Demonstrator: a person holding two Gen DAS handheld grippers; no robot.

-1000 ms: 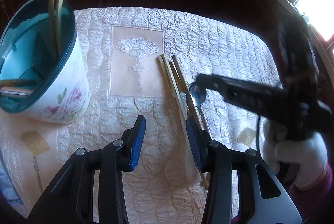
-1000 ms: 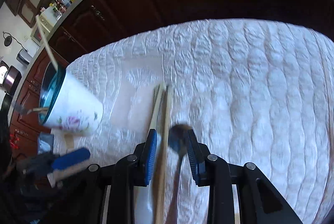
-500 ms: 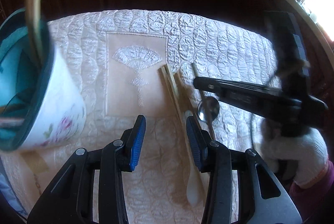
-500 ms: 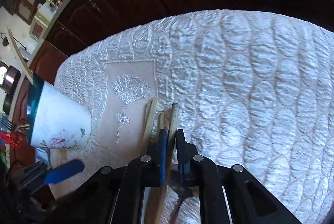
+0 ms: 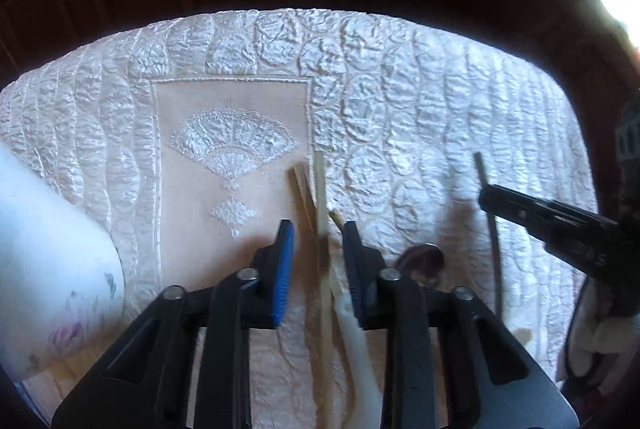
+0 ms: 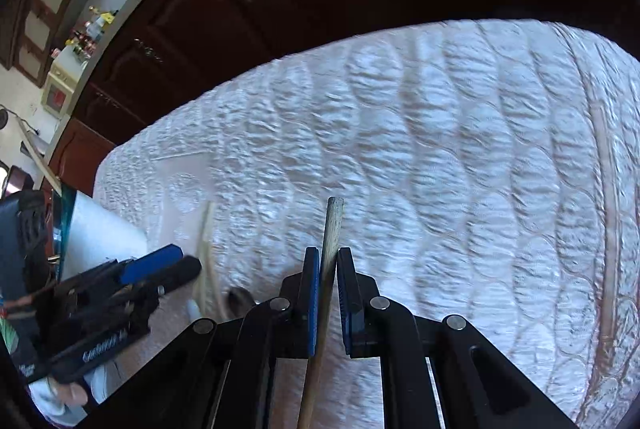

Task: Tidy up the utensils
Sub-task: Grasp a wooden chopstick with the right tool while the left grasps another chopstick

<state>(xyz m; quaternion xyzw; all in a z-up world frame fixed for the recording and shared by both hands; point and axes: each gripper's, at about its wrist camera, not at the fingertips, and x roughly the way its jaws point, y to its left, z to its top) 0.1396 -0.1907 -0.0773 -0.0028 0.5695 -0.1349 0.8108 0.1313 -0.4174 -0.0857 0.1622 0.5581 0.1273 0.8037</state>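
Chopsticks (image 5: 320,197) on tablecloth (image 5: 400,101), right of cup (image 5: 48,269)

The floral cup (image 5: 52,269) is cut by the left edge in the left wrist view, so its rim and contents stay out of sight; in the right wrist view the left gripper (image 6: 160,265) covers its lower part. The pale spoon handle (image 5: 360,361) passes under a black finger (image 5: 356,269), hiding its bowl. The metal spoon (image 5: 424,261) shows only part of its bowl behind the gripper body. The wooden chopstick (image 6: 326,293) runs off the bottom edge. The quilted cloth (image 6: 460,169) is motion-blurred. Items on the far counter (image 6: 88,33) are too small to tell.
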